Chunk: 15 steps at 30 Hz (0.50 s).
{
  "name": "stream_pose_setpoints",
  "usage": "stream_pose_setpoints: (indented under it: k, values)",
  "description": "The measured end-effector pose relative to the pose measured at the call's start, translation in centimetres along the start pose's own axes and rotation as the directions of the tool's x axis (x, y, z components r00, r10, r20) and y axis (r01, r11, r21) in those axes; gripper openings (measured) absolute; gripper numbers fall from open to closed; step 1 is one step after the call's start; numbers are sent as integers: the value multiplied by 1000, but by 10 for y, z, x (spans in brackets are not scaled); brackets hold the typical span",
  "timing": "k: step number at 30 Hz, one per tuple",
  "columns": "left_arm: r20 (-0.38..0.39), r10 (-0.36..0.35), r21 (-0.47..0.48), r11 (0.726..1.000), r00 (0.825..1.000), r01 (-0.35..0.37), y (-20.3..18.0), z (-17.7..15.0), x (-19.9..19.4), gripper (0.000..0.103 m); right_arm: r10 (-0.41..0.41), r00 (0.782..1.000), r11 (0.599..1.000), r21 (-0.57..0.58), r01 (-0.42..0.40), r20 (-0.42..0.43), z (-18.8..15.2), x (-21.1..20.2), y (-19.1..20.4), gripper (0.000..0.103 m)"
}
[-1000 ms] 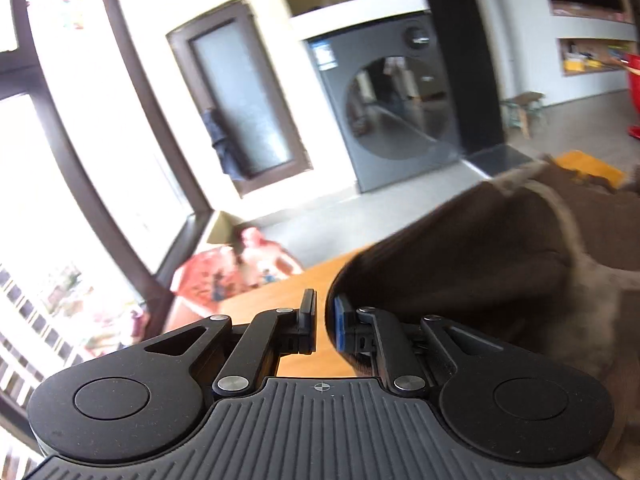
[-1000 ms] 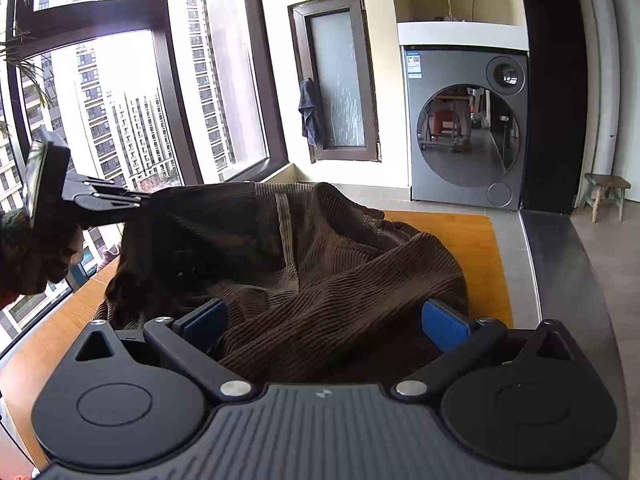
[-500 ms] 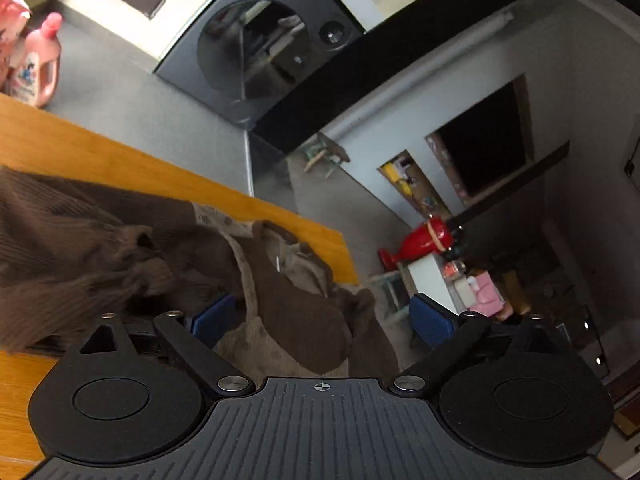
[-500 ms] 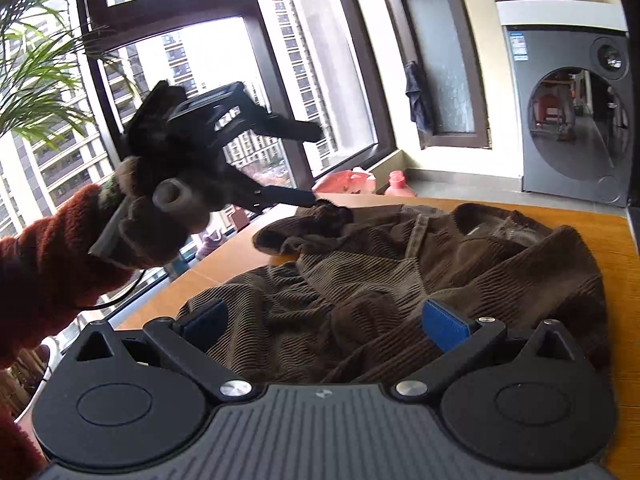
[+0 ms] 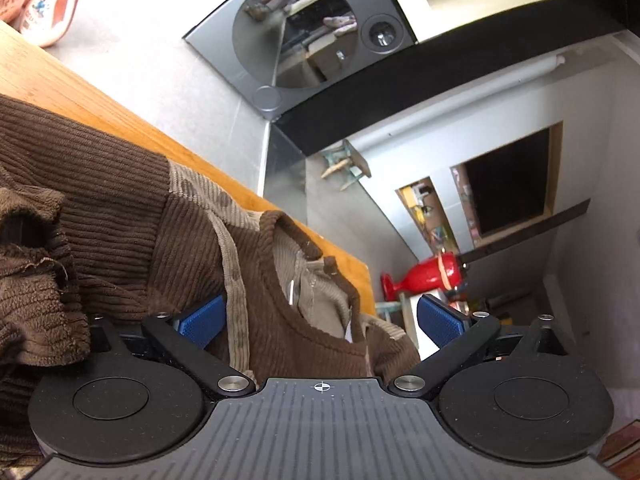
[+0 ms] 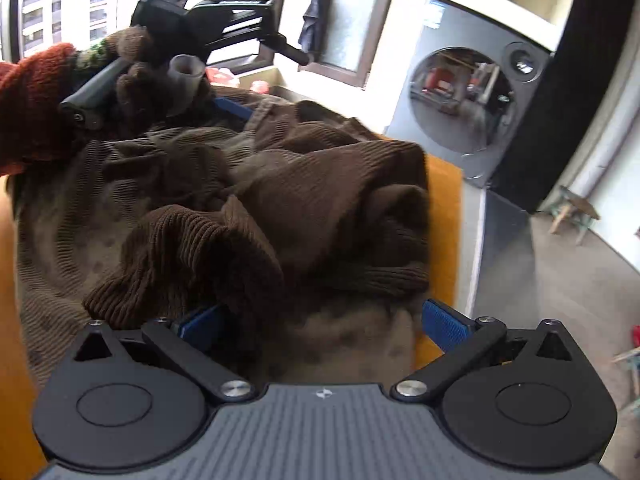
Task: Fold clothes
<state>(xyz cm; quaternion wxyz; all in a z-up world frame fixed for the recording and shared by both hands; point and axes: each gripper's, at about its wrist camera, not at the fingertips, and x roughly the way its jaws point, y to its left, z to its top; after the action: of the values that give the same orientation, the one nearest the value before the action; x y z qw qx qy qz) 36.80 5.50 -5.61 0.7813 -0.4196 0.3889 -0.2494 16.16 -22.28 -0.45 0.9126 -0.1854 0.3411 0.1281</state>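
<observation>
Left gripper (image 5: 320, 316) jaws have just been opening and stand wide, blue pads astride the collar of the brown ribbed-knit sweater (image 5: 120, 208), gripping nothing. Right gripper (image 6: 320, 320) equally spread, empty, over its crumpled hem. Sweater heaped on the orange wooden table (image 5: 100, 108), directly ahead of both; left nearer the neckline

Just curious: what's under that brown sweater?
The brown sweater lies crumpled on an orange wooden table, which shows at its edges. Anything else beneath the cloth is covered from view.
</observation>
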Motion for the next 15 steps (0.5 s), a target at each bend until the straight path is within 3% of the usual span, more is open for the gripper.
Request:
stream_pose_setpoints:
  k: [1, 3, 5, 6, 8, 11, 12, 13, 15]
  values:
    - [12, -21, -10, 1000, 1000, 21, -1, 1, 2, 103, -41, 999, 999, 11, 40, 14, 1, -4, -4, 103]
    - [24, -102, -44, 994, 994, 103, -1, 5, 1, 103, -29, 996, 996, 89, 22, 84, 13, -17, -15, 103]
    - [45, -172, -71, 982, 984, 174, -1, 11, -2, 103, 101, 980, 959, 244, -142, 172, 36, -25, -35, 103]
    - [56, -192, -81, 977, 980, 196, 0, 13, -4, 103, 201, 958, 906, 332, -262, 205, 47, -16, -48, 103]
    - [71, -215, -103, 970, 974, 222, 4, 19, -9, 103, 374, 882, 741, 480, -470, 286, 70, 5, -73, 103]
    - [90, -200, -112, 971, 976, 210, 10, 27, -18, 103, 545, 774, 475, 643, -601, 322, 97, 81, -95, 103]
    - [95, -196, -115, 972, 976, 206, 12, 29, -20, 103, 563, 773, 439, 688, -578, 291, 102, 107, -98, 103]
    - [100, -192, -117, 972, 976, 203, 14, 32, -22, 103, 560, 800, 436, 743, -508, 218, 106, 132, -99, 103]
    - [107, -183, -121, 973, 977, 195, 18, 37, -26, 103, 481, 875, 531, 776, -340, 54, 109, 154, -97, 103]
